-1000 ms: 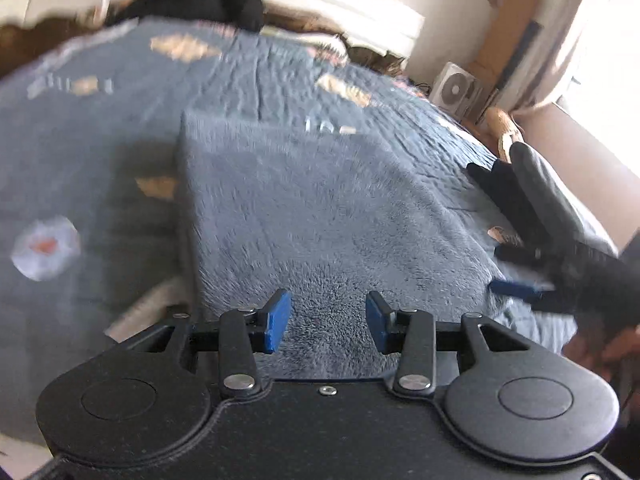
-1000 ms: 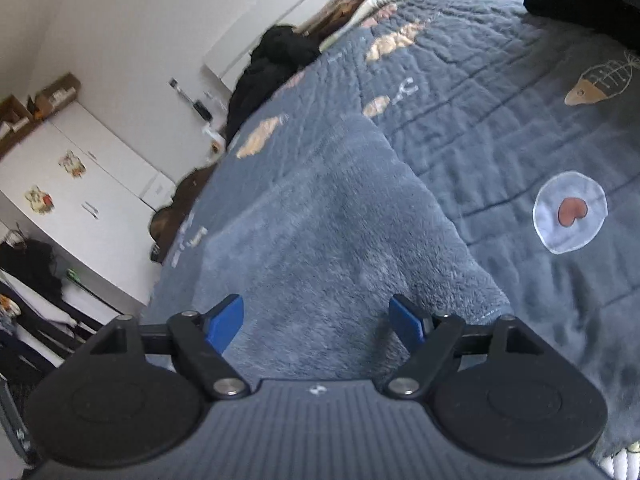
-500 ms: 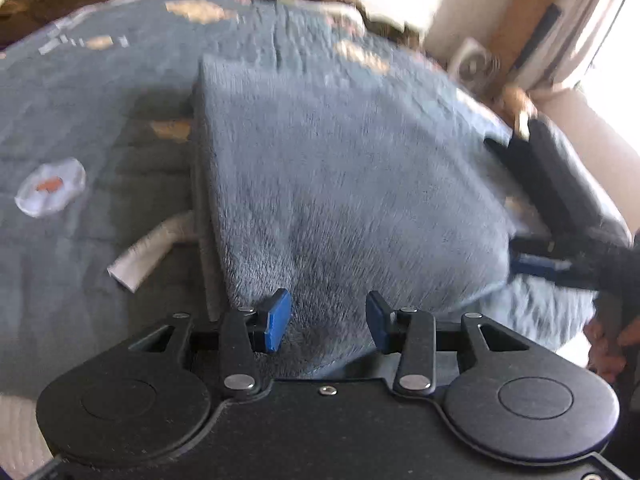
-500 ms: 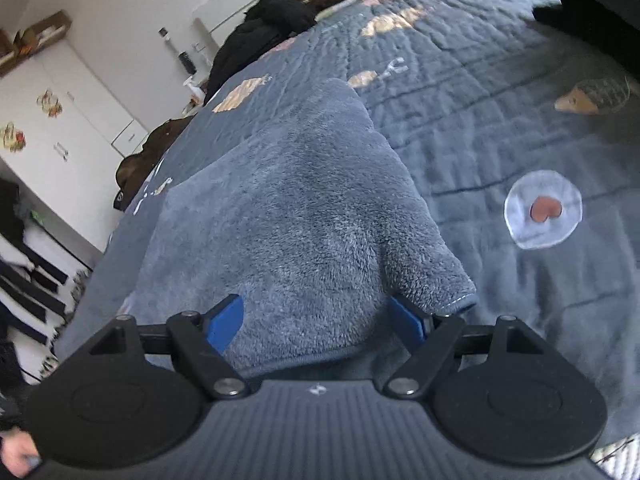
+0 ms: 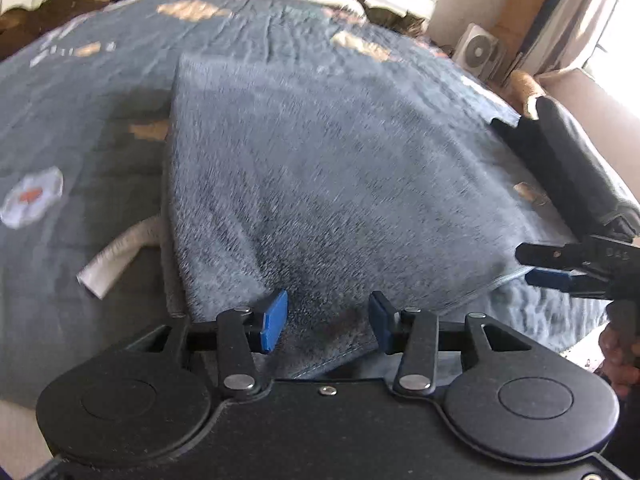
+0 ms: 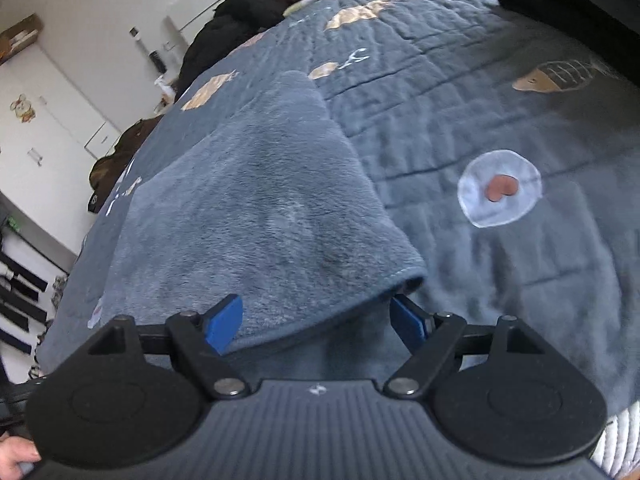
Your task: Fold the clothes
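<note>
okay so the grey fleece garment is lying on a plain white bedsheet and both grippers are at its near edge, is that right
Not quite. The grey fleece garment lies on a dark blue quilted bedspread with animal patches, not a plain white sheet; the right wrist view shows it clearly. The rest holds: the left gripper and right gripper are both at its near edge.

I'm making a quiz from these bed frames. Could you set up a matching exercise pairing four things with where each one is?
Things:
1. fleece garment
2. white cuff
3. fan
4. black clothes pile

Places:
A. on the floor by the curtained window
B. sticking out from under the folded fabric's edge
C. spread on the quilt, in front of both grippers
D. heaped at the far end of the bed

Pairs: 1-C, 2-B, 3-A, 4-D
</note>
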A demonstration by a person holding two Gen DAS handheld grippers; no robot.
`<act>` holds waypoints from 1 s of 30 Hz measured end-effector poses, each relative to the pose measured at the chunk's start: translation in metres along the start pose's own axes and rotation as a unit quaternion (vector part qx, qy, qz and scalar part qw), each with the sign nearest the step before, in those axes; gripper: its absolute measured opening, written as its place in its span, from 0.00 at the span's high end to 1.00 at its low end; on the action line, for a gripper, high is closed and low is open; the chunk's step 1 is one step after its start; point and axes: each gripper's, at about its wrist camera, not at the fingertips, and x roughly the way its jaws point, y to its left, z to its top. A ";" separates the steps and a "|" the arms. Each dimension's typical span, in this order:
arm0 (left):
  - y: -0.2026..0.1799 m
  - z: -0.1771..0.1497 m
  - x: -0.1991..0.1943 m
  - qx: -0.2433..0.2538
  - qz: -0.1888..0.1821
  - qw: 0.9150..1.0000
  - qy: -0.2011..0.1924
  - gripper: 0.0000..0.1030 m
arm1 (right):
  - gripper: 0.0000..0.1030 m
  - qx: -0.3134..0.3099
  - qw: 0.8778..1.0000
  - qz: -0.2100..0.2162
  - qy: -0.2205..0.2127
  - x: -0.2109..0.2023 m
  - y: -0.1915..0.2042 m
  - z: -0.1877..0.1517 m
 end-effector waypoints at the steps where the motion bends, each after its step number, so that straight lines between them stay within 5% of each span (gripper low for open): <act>1: -0.002 0.002 -0.006 0.001 -0.001 1.000 -0.004 0.56 | 0.22 0.004 1.000 0.005 -0.005 -0.004 -0.001 0.001; 11: -0.020 -0.017 -0.060 0.028 0.027 0.999 -0.012 0.45 | 0.21 0.033 0.997 0.048 -0.049 -0.036 -0.007 -0.001; 14: -0.030 -0.019 -0.081 0.050 0.055 0.997 -0.019 0.43 | 0.21 0.002 0.997 0.043 -0.062 -0.048 0.004 -0.005; 19: -0.057 -0.012 -0.114 0.061 0.109 0.990 -0.058 0.24 | 0.18 -0.072 0.993 0.018 -0.093 -0.076 0.035 -0.014; 30: -0.100 -0.016 -0.149 0.022 0.137 0.986 -0.096 0.08 | 0.16 -0.113 0.991 0.010 -0.076 -0.126 0.060 -0.024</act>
